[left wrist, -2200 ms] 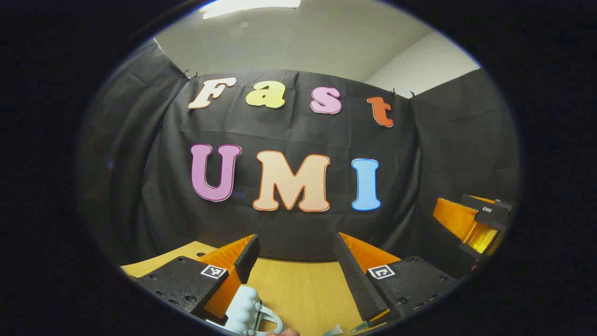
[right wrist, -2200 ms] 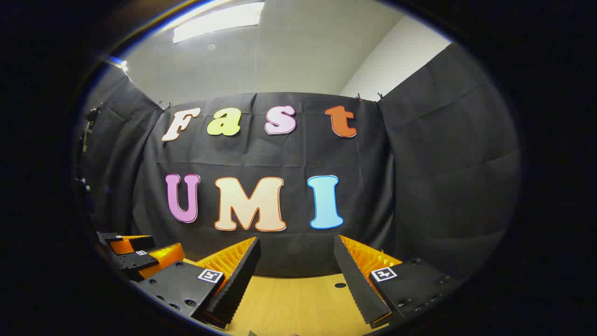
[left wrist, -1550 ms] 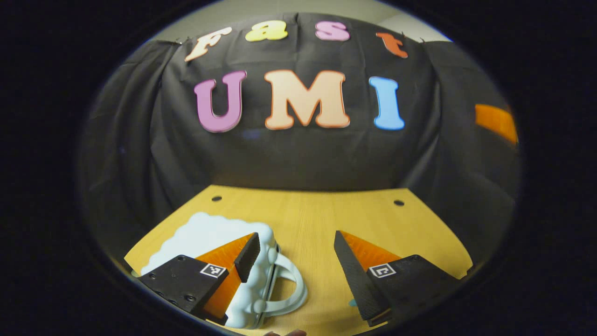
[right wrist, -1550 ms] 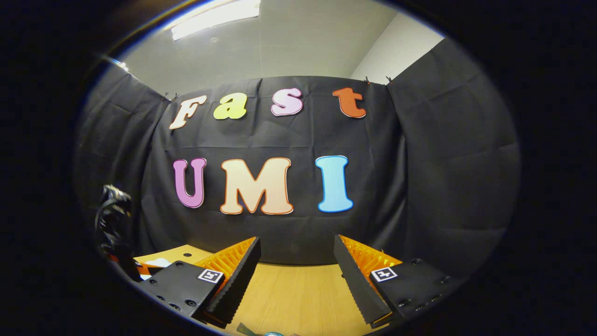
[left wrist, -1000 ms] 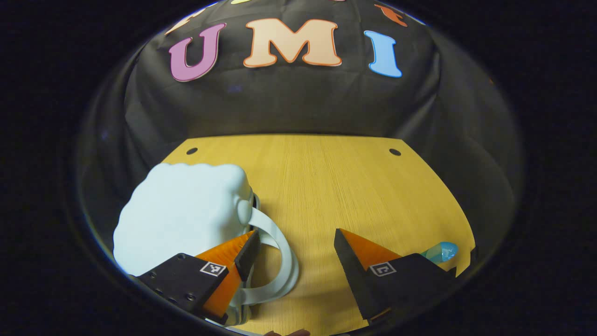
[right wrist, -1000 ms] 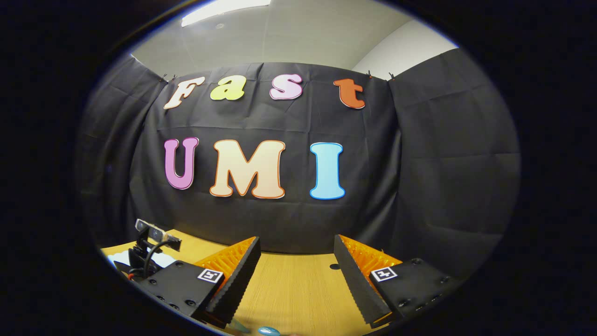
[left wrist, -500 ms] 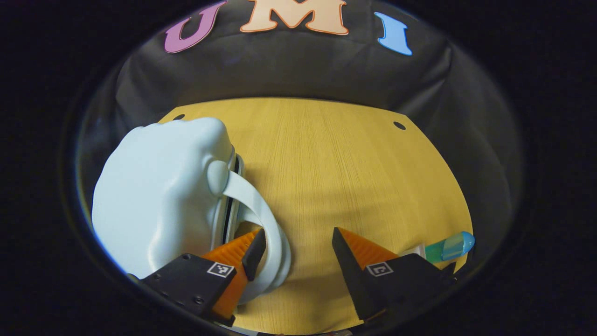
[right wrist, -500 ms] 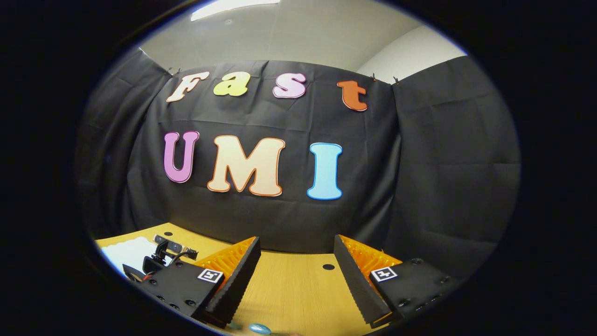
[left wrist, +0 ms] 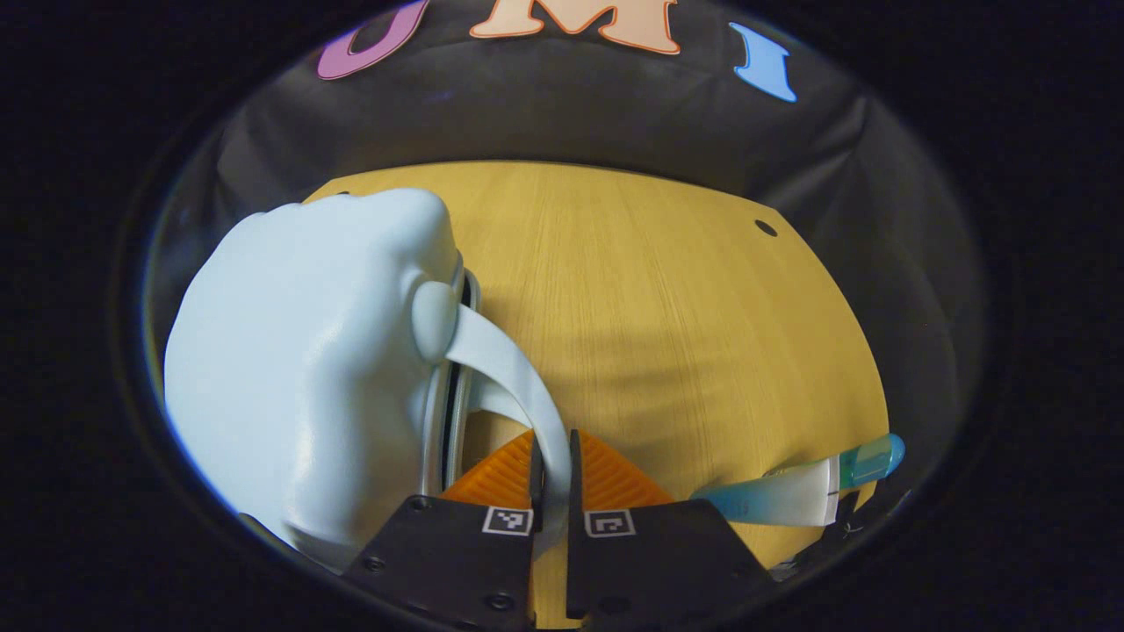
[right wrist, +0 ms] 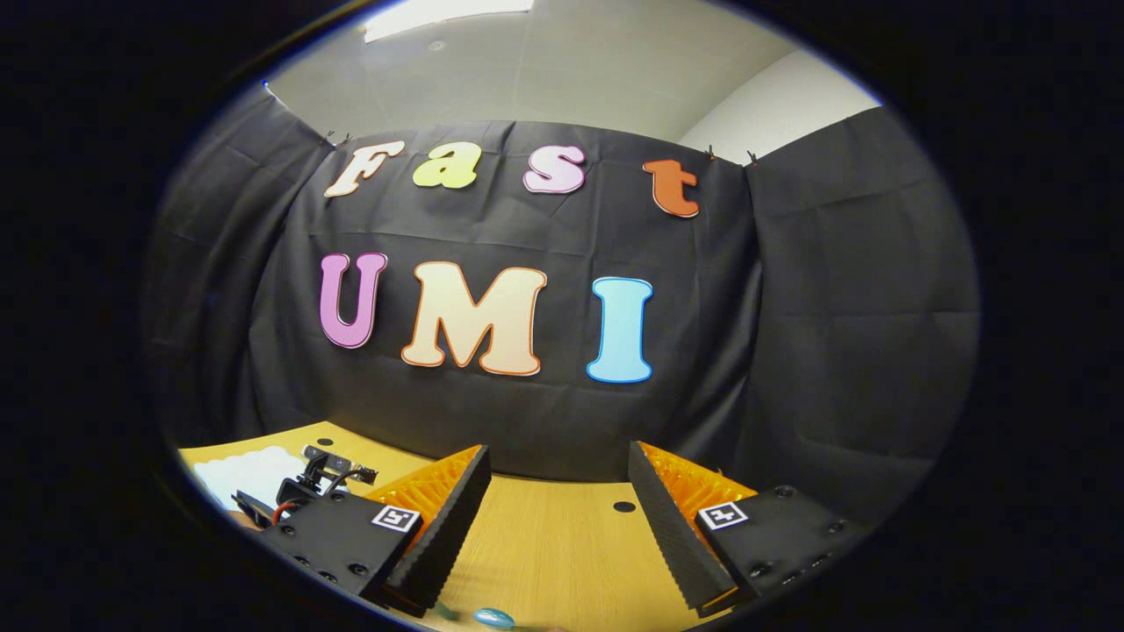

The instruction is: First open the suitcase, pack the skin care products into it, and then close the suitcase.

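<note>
- Jaws of left gripper (left wrist: 551,465) clamp the pale-blue puffy plastic suitcase's (left wrist: 307,360) handle (left wrist: 518,386) at 6 o'clock.
- Suitcase closed on wooden counter (left wrist: 667,307); blue-capped tube (left wrist: 790,491) at 4 o'clock.
- Right gripper (right wrist: 555,518) jaws apart, empty.

"Any writing you can read on the things over there?"

"None. Just small square coded markers on each tool (left wrist: 551,478), and the tube (left wrist: 773,500) looks blank."

Black cloth wall (right wrist: 834,351), wooden table (left wrist: 667,307), ceiling light (right wrist: 448,13)
</note>
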